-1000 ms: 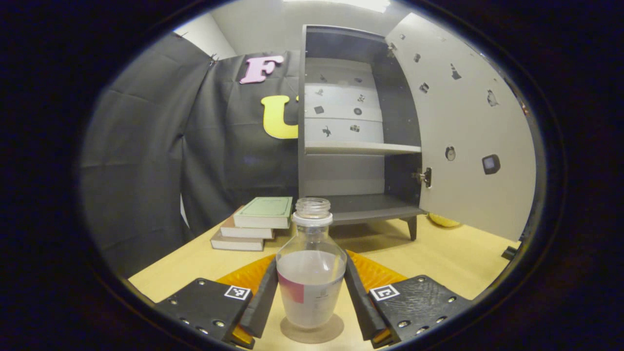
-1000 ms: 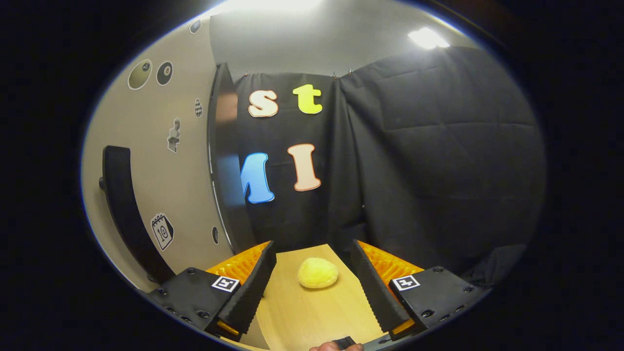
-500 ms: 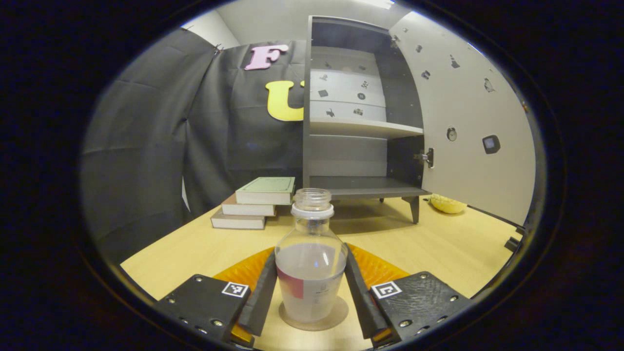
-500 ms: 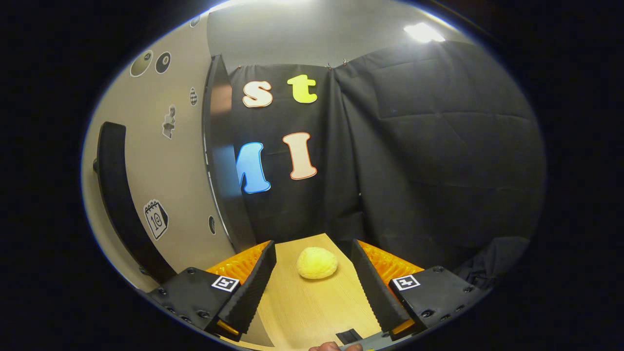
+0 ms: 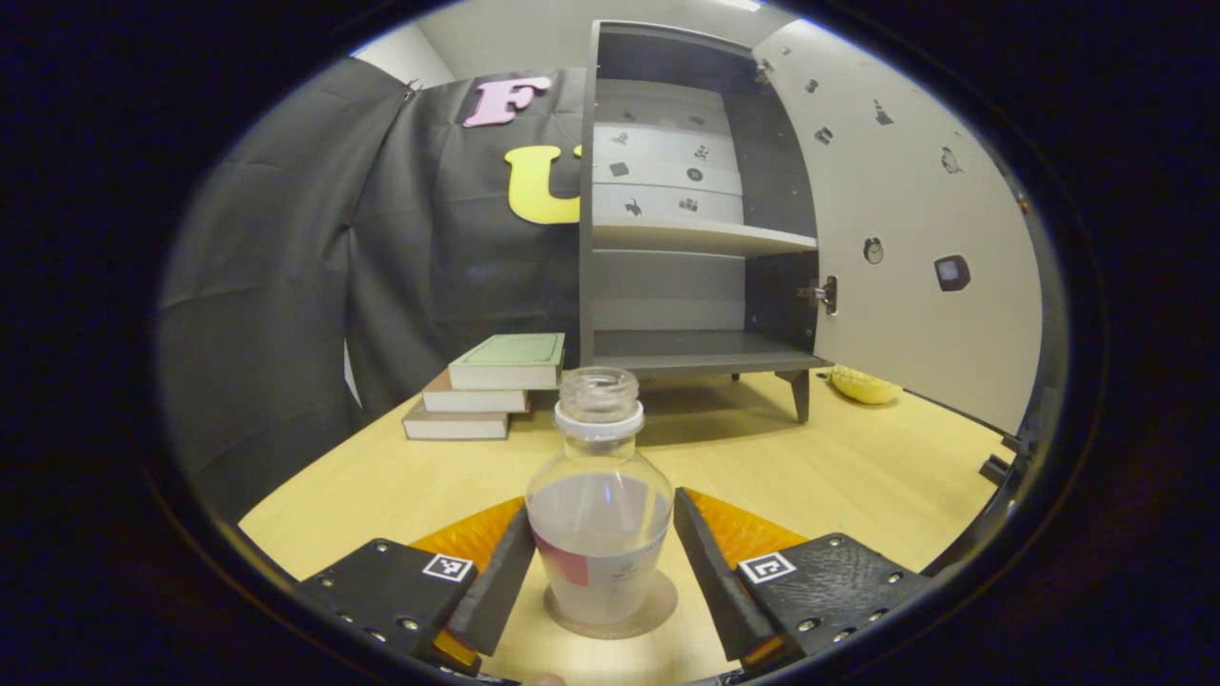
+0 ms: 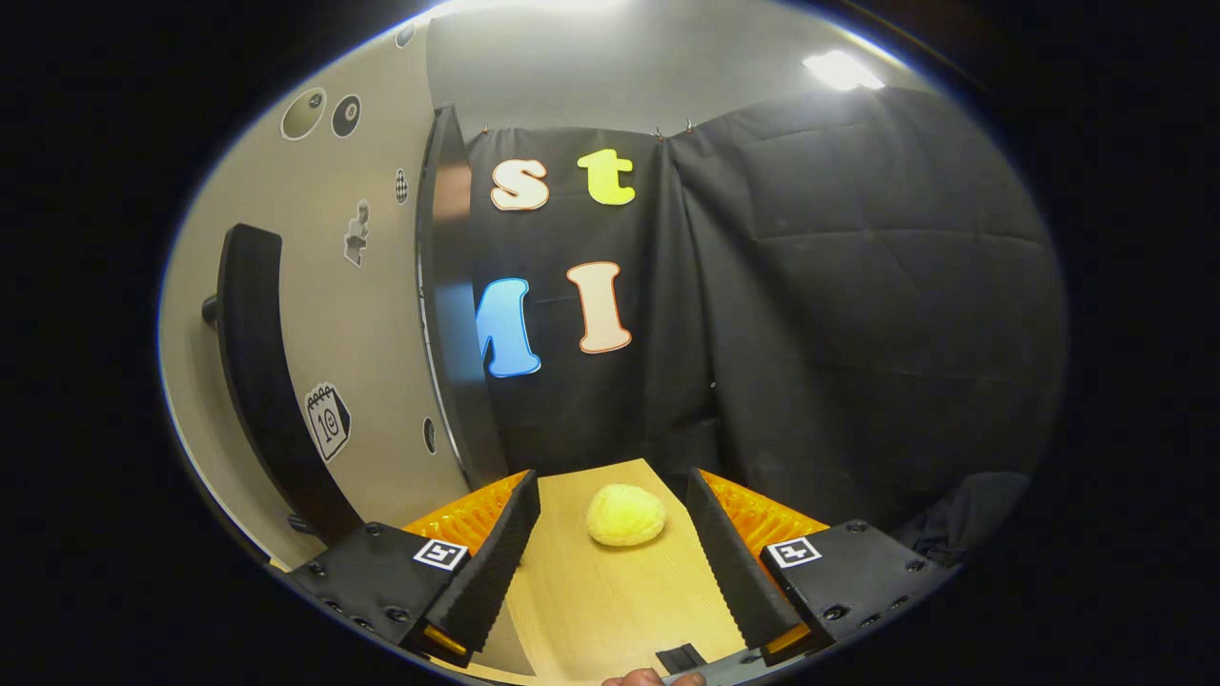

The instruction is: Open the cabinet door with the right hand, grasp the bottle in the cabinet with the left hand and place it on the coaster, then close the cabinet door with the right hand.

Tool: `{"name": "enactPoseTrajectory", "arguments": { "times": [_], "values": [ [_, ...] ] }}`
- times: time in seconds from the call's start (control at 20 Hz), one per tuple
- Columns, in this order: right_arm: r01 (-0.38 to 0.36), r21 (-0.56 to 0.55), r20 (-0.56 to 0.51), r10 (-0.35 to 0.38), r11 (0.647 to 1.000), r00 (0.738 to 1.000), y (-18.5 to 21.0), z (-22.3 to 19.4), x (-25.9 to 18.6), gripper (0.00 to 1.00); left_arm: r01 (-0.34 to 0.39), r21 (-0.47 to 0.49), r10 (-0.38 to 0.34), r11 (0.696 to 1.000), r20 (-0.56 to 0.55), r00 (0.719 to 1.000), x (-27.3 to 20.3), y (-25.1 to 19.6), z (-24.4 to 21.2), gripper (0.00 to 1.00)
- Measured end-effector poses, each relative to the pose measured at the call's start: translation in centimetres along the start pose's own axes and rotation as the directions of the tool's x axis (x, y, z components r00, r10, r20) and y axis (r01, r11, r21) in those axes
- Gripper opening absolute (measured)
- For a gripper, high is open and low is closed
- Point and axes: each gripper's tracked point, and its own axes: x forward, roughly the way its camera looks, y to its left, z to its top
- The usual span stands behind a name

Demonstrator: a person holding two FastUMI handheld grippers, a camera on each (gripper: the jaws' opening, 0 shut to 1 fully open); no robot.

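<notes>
While the bottle (image 5: 599, 519) stands upright on the coaster (image 5: 611, 610) in front of the cabinet (image 5: 686, 205), the left hand-held gripper (image 5: 599, 572) sits spread around it, fingers just clear of the glass. The right hand-held gripper (image 6: 610, 553) hangs open beside the cabinet door (image 6: 315, 314), a yellow lump (image 6: 625, 514) on the worktop (image 6: 610, 600) beyond its fingers.

Here's the left gripper (image 5: 600, 572): two flat black blocks, each dotted with small silver screws and carrying a square black-and-white marker on its inner corner. Long ridged fingers (image 5: 491, 595) slope in from ribbed, translucent side panels. Over on the right gripper (image 6: 610, 572), same build: black screwed blocks, square markers, saw-toothed fingers (image 6: 491, 572), ribbed panels behind them.
</notes>
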Motion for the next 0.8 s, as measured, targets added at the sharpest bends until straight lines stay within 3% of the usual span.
{"name": "enactPoseTrajectory", "arguments": {
  "times": [0.45, 0.5, 0.8],
  "values": [
    [-0.002, -0.002, -0.001, 0.002, 1.0, 1.0, -1.0, 0.0, -0.3, 0.98, -0.032, 0.023, 0.031, 0.999, 0.044, 0.999, -2.2, 0.9, 5.6, 0.86],
    [-0.004, 0.001, 0.005, 0.004, 1.0, 1.0, -1.2, 0.3, -0.2, 0.98, -0.037, 0.035, 0.035, 0.999, 0.05, 0.998, -2.7, 0.8, 6.5, 0.82],
    [-0.064, 0.013, 0.033, 0.064, 0.998, 0.997, -1.0, 1.9, 1.1, 0.98, -0.088, 0.045, 0.084, 0.995, 0.091, 0.992, -7.5, -1.8, 12.2, 0.86]
  ]
}}
